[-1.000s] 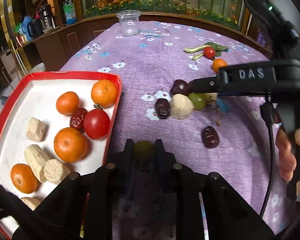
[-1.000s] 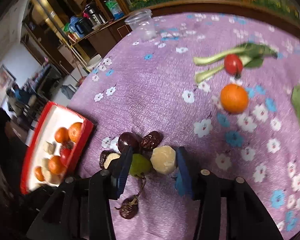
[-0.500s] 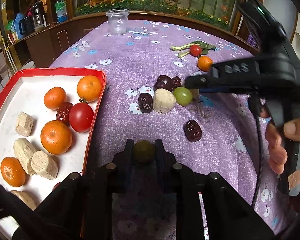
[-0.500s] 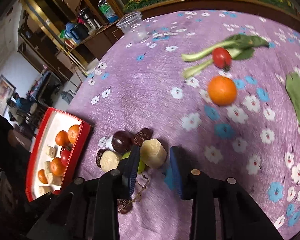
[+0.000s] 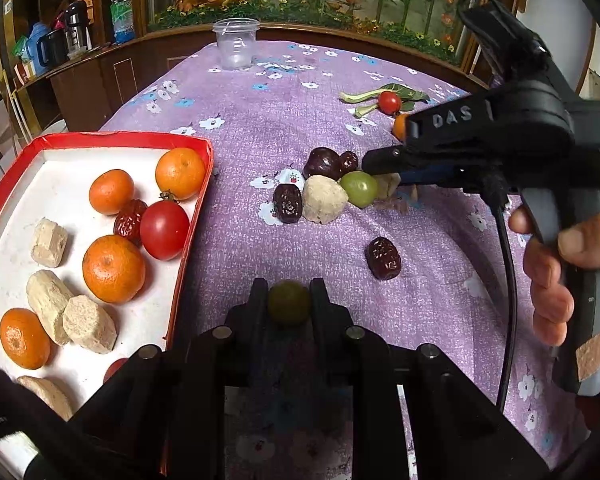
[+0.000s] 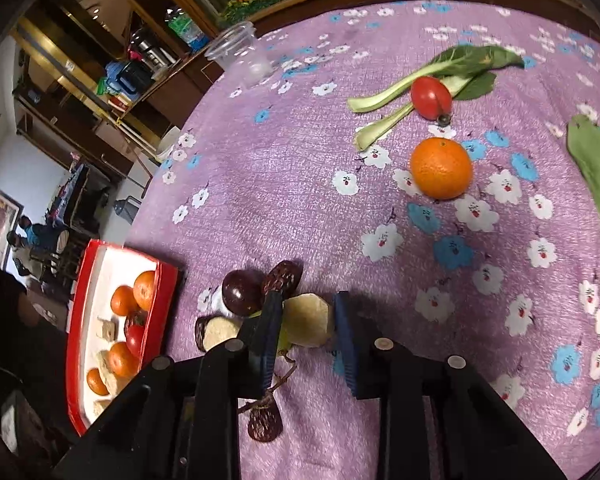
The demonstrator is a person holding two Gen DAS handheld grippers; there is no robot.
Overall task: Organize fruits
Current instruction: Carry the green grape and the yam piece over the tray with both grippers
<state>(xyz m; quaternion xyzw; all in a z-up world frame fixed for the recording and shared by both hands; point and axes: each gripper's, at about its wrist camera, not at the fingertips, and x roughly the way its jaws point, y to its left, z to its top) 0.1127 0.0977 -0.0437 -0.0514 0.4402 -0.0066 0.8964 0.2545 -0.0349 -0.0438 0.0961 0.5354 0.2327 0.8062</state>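
Since the earlier frames the right gripper [image 6: 306, 320] has narrowed its jaws around the pale chunk [image 6: 307, 320]; its blue pads [image 6: 346, 332] now sit close on both sides of it, and whether they actually press it I cannot tell

Left wrist view: the left gripper [image 5: 289, 304] is clamped on a small green grape [image 5: 289, 303], held between its black fingers above the purple cloth [image 5: 260, 120], just right of the red tray [image 5: 196, 208]. The tray holds five oranges [image 5: 114, 268], a tomato [image 5: 164, 230], a red date [image 5: 129, 216] touching it, and several pale chunks. On the cloth beyond lies a cluster: a dark date [image 5: 287, 209], a beige lump [image 5: 324, 199], a green grape [image 5: 358, 189], a dark plum [image 5: 321, 162]. The right gripper reaches into this cluster from the right, a hand [image 5: 560, 264] on its handle. A lone date [image 5: 383, 258] lies nearer. A clear cup [image 5: 236, 43] stands at the far edge

Right wrist view: the pale chunk sits between the jaws, the plum [image 6: 242, 292] and a date [image 6: 282, 276] just beyond the left pad, the grape mostly hidden behind it. Farther off lie an orange [image 6: 441, 168], a tomato [image 6: 430, 97] on bok choy [image 6: 440, 70], and the tray [image 6: 78, 360] at left
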